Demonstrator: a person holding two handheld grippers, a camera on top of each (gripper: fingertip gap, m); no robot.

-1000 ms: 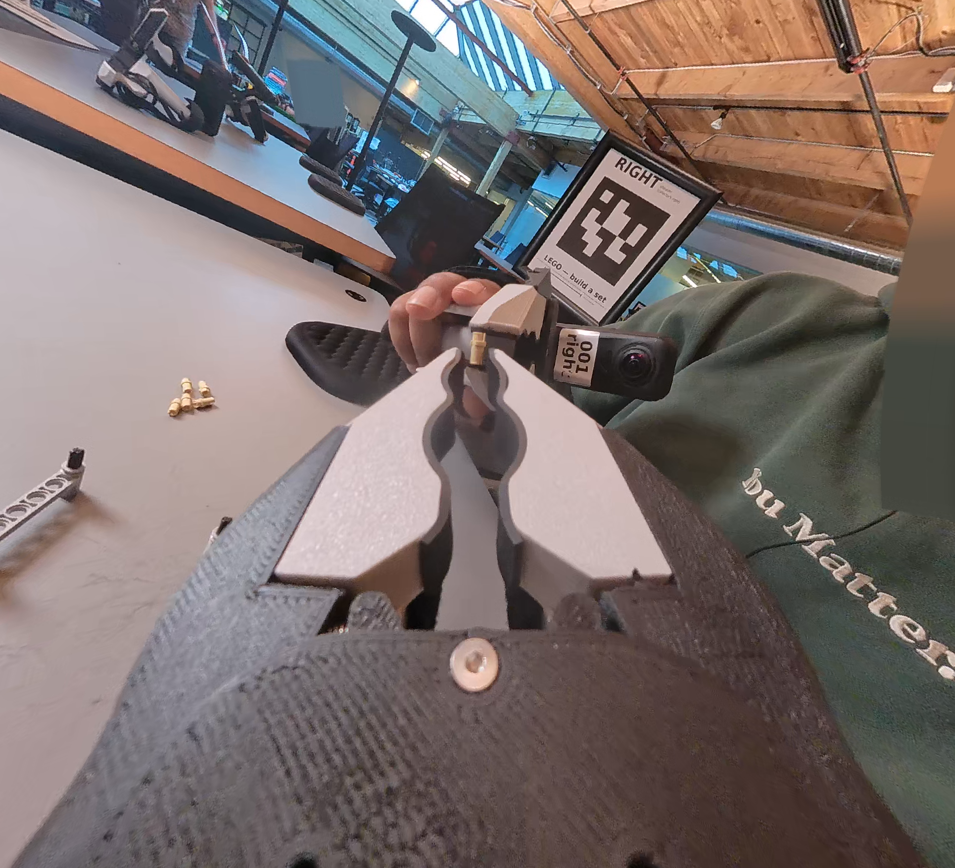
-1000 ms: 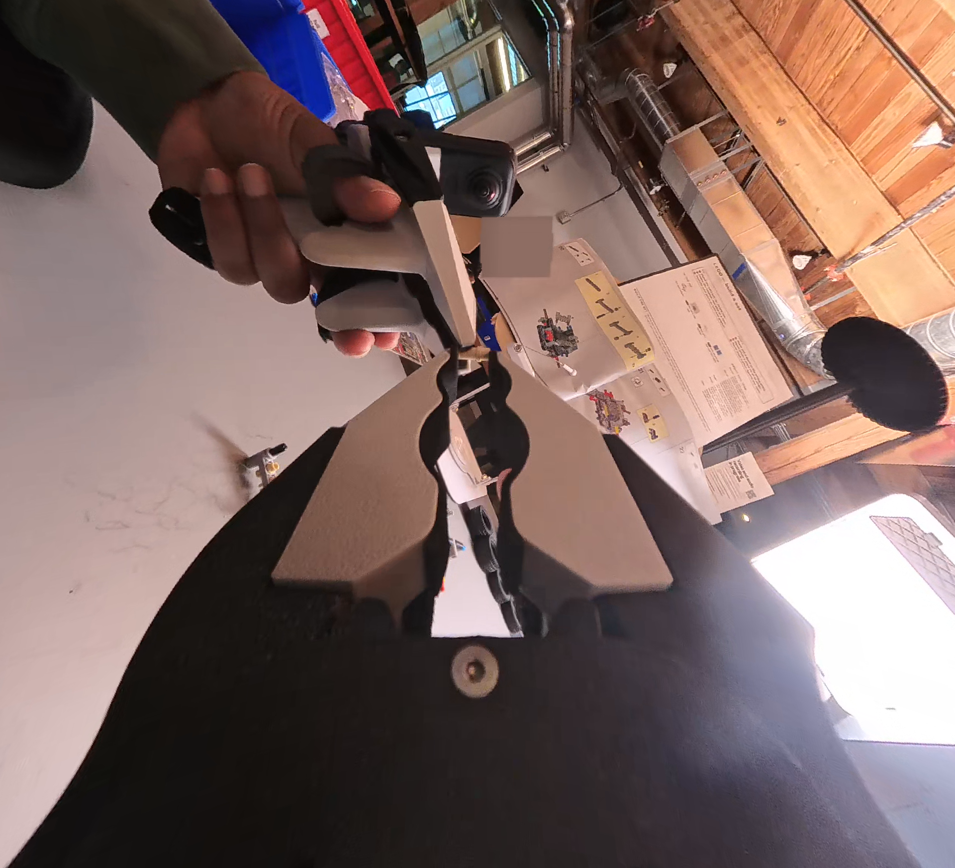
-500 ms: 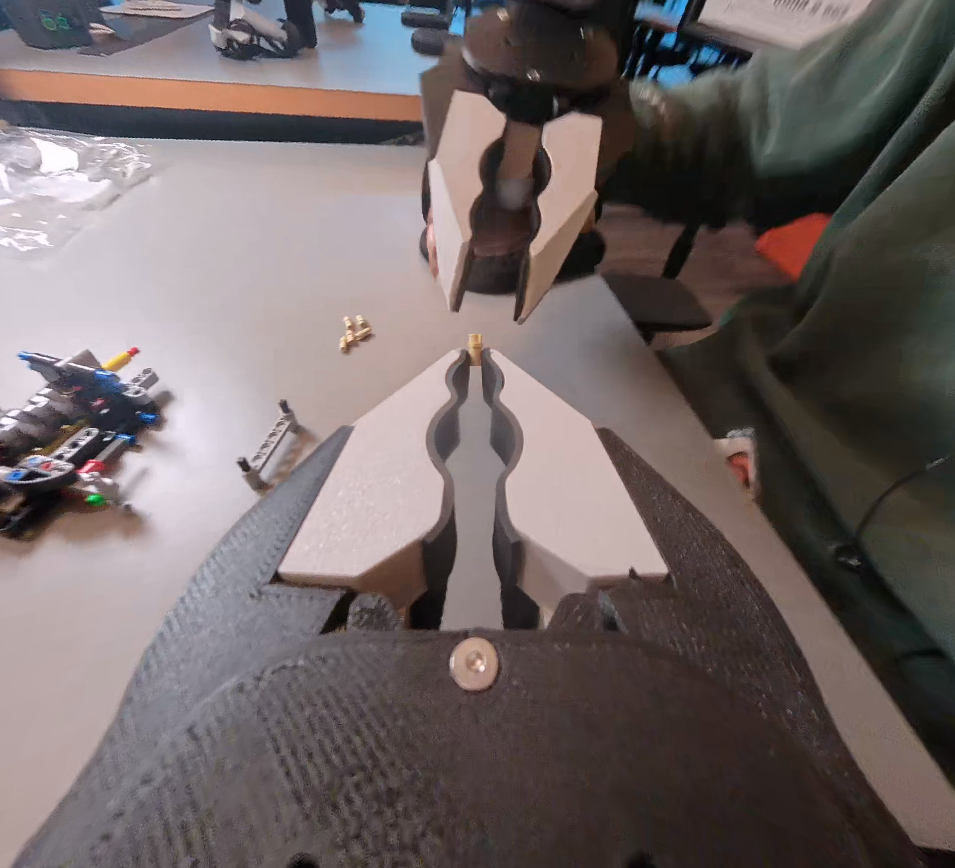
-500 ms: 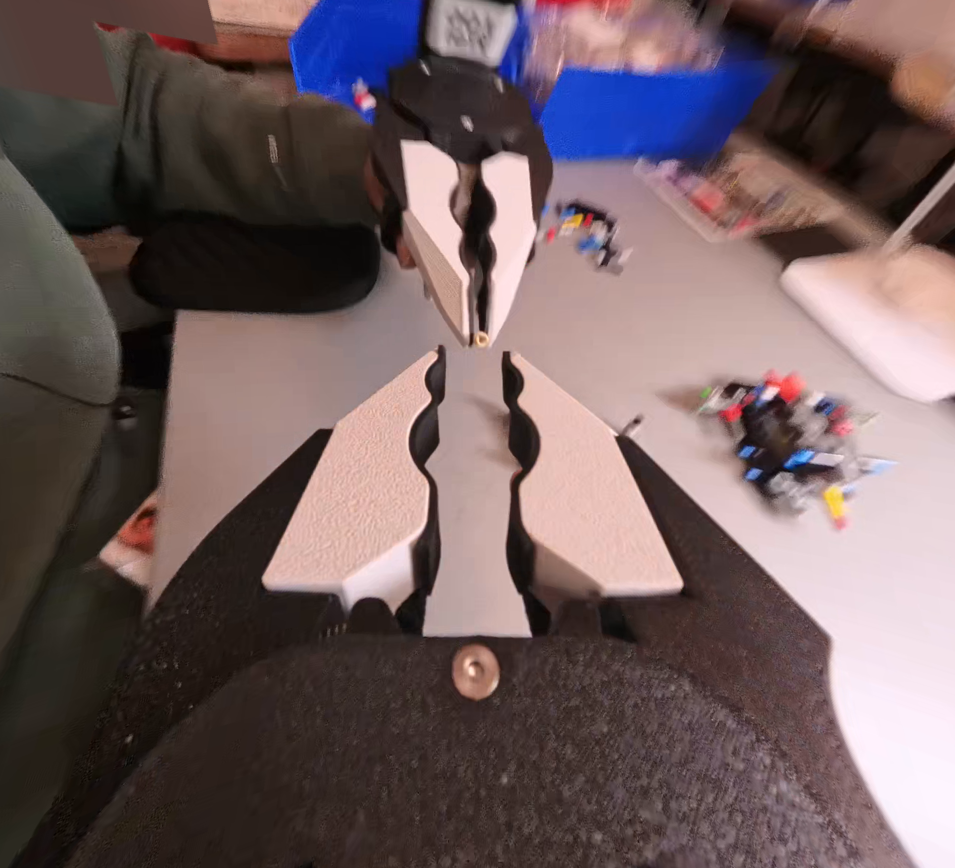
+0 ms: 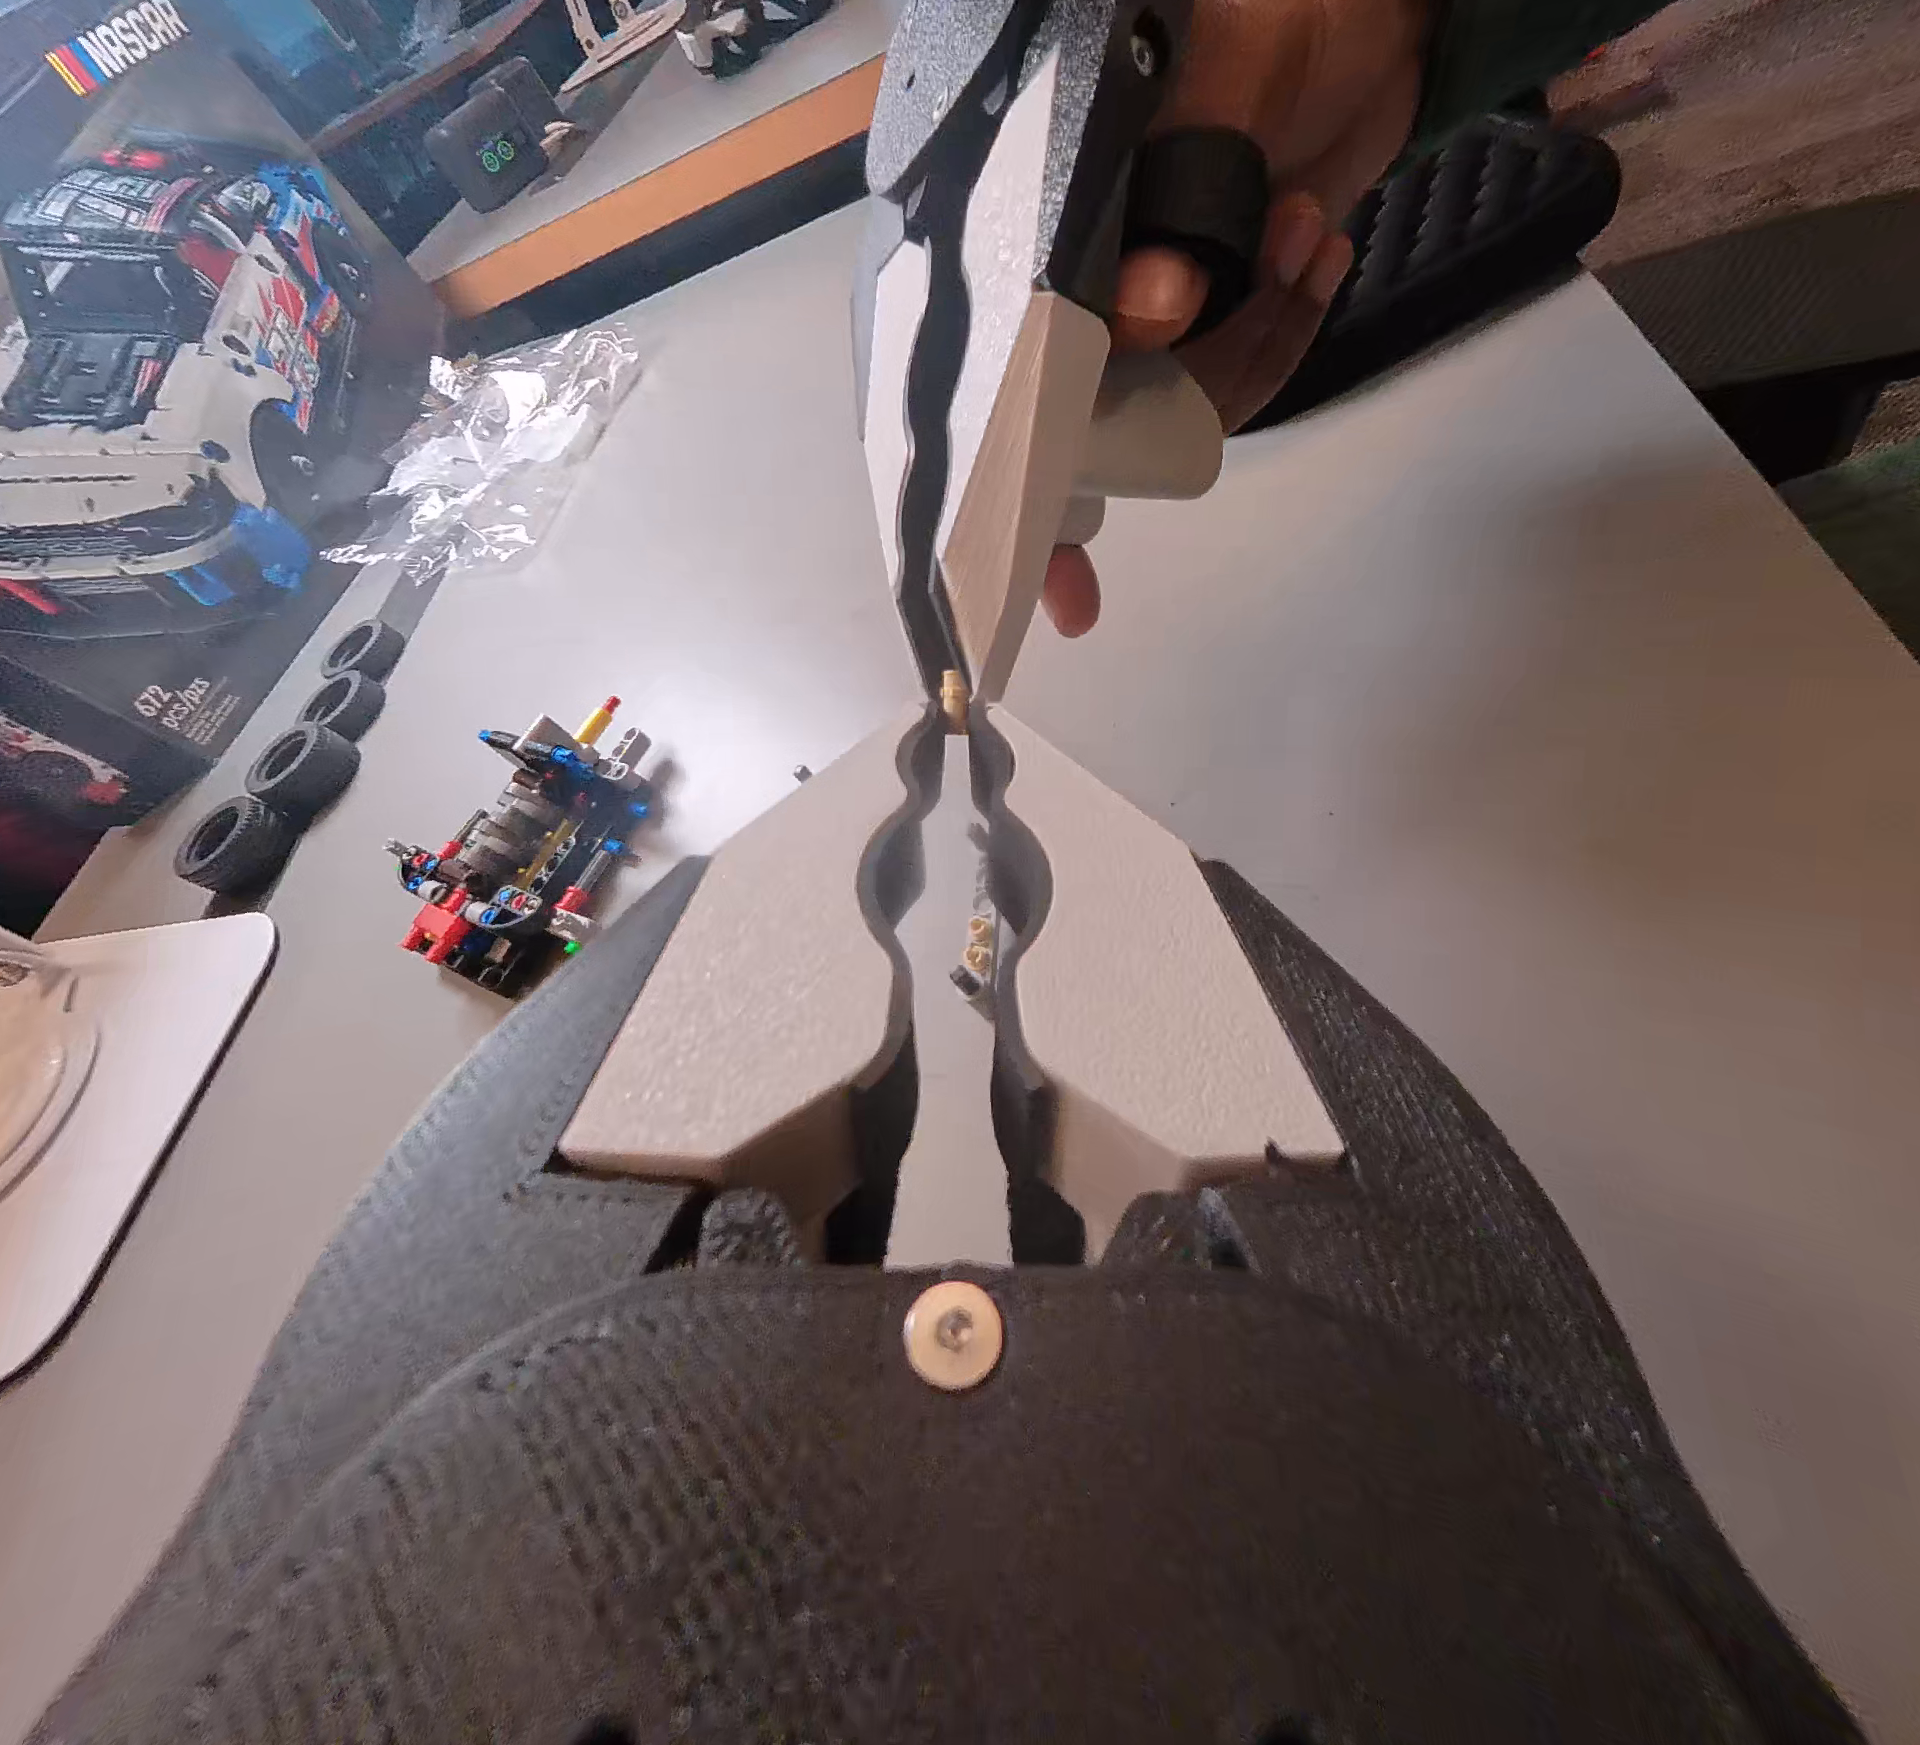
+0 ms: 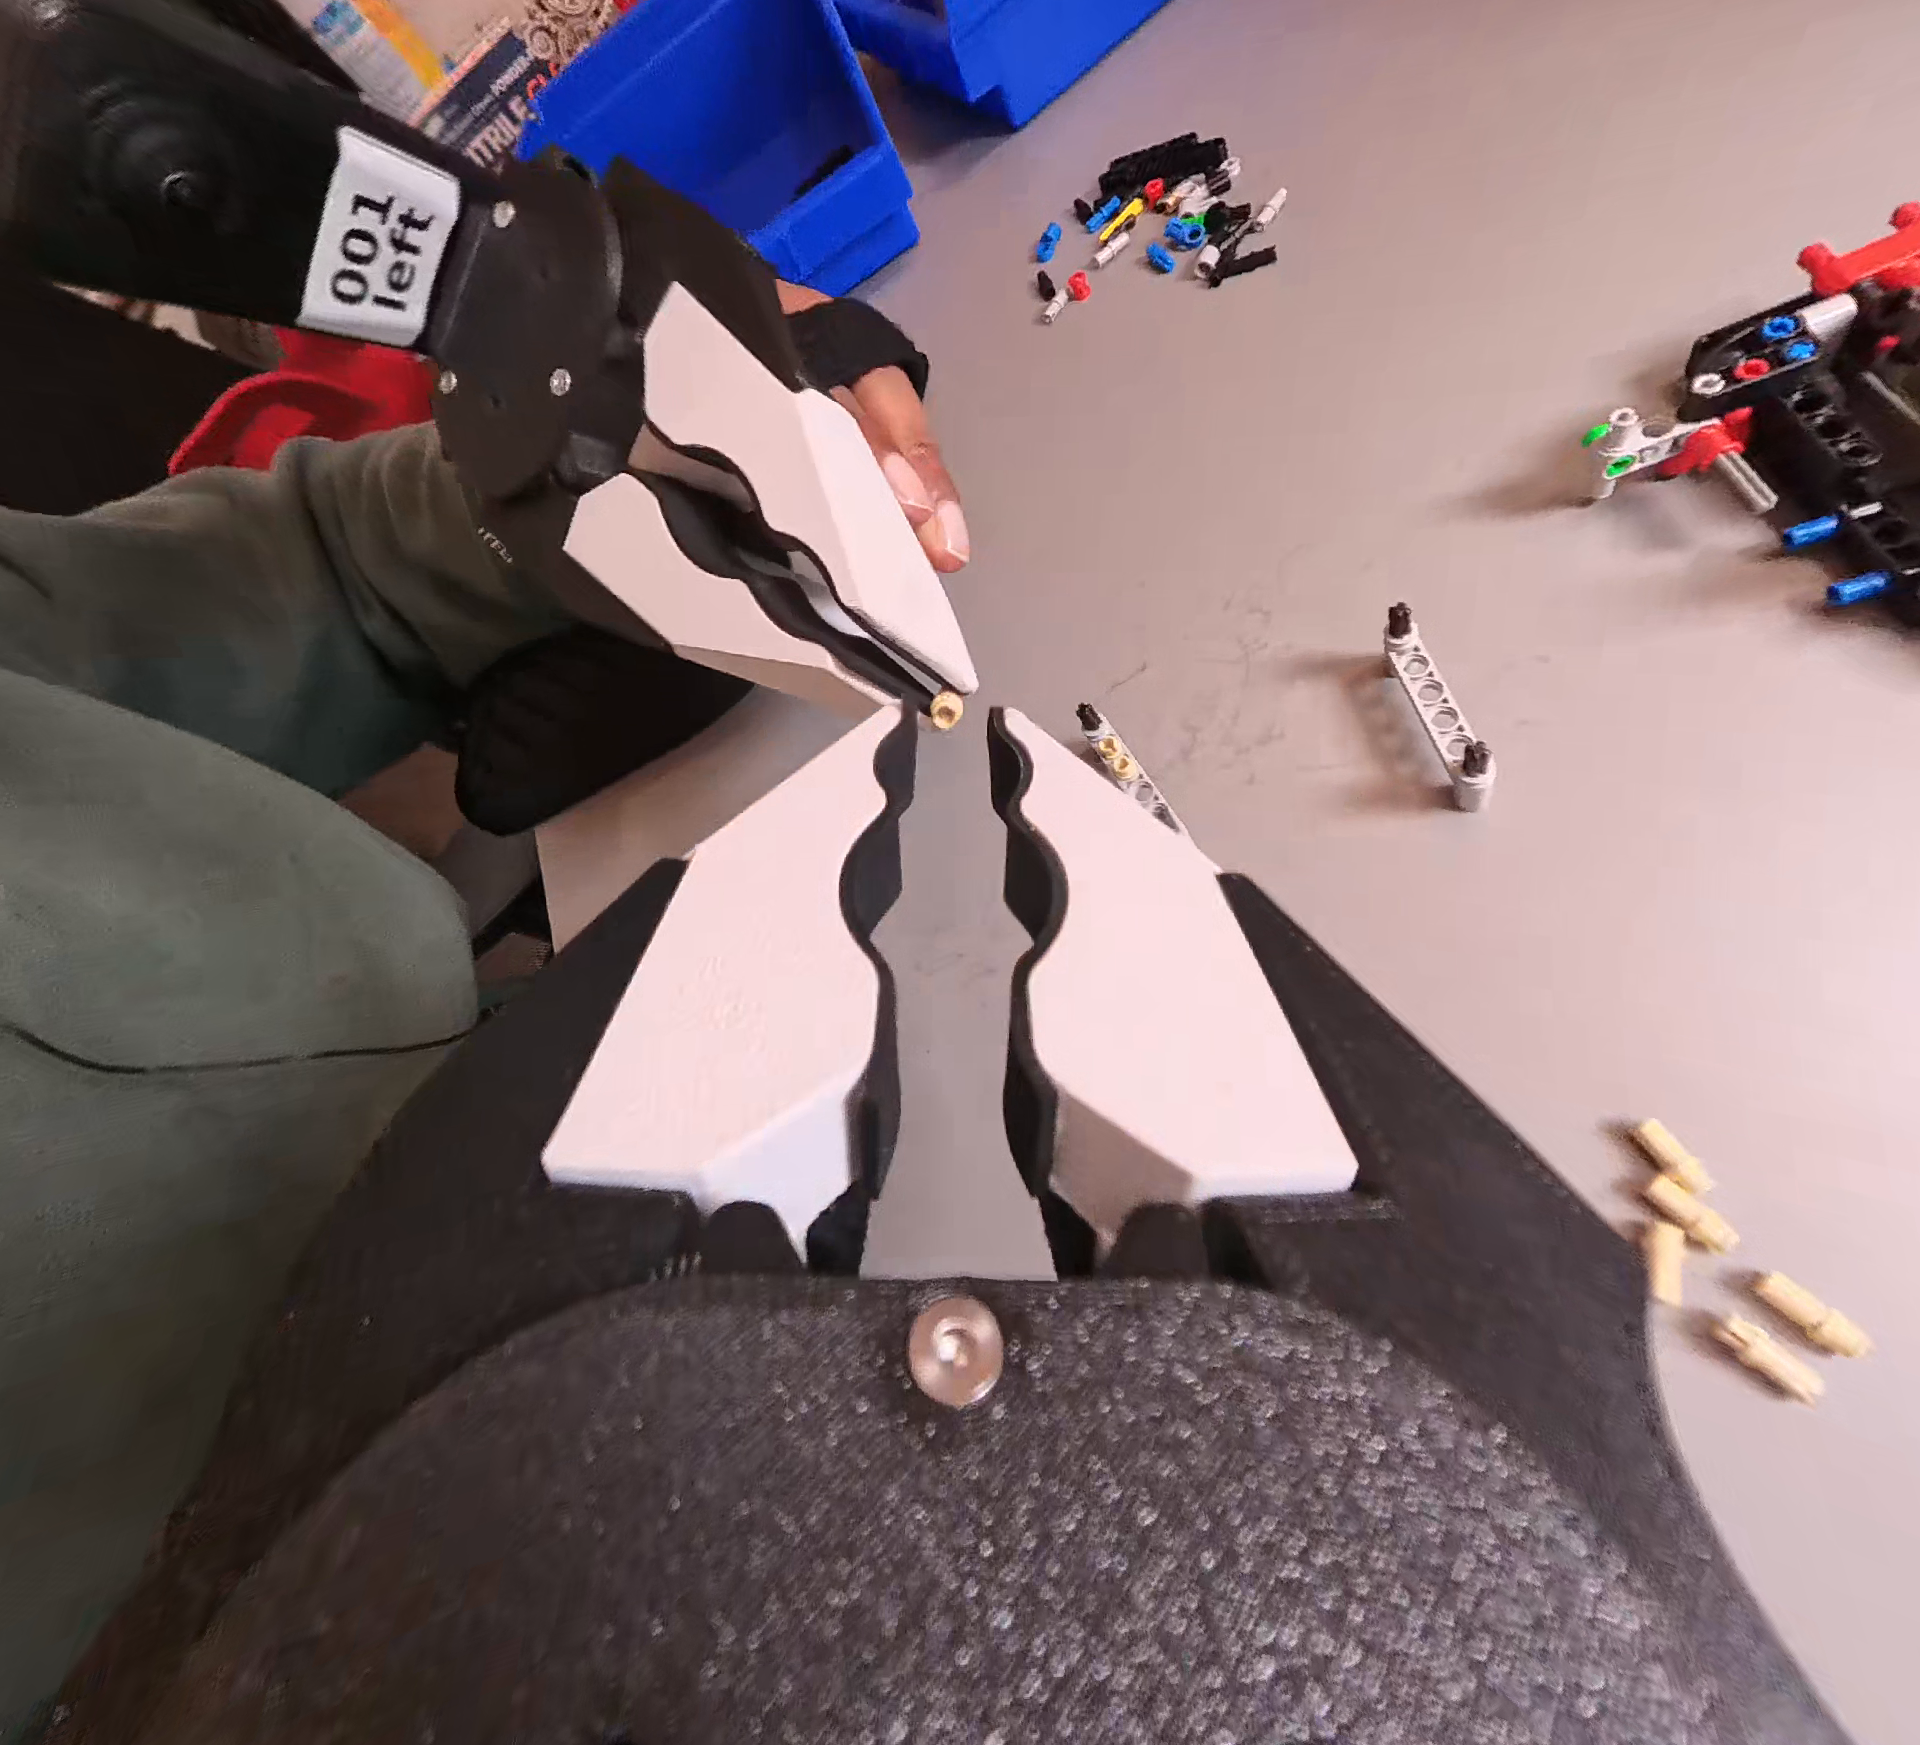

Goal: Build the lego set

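Lego pin [image 6: 945,708], tan, one: pinched at the very tips of my left gripper [image 6: 940,696], jaws closed on it, one end poking out past the tips. My right gripper [image 6: 951,727]: jaws narrowly apart, nothing between them, tips meeting the left gripper's tips nose to nose just at the pin; in the left wrist view the pin [image 5: 951,696] sits right where the two pairs of tips come together, though I cannot tell whether the right tips touch it. Grey beam [image 6: 1127,773], one: flat on the table [image 6: 1351,365] just beyond my right gripper, black pin at its far end, tan pins seated in two holes. Second grey beam [image 6: 1439,708], one: farther right, black pin at each end. Loose tan pins [image 6: 1735,1269], a small cluster: on the table beside my right gripper's body. Chassis [image 5: 525,848], part-built, black with red and blue pins: on the table to the left in the left wrist view. Tyres [image 5: 286,765], four: in a row beside the set box [image 5: 135,407]. Small mixed parts [image 6: 1164,235]: scattered near the blue bins [image 6: 727,106]. Clear bag [image 5: 499,448], crumpled: beyond the chassis.
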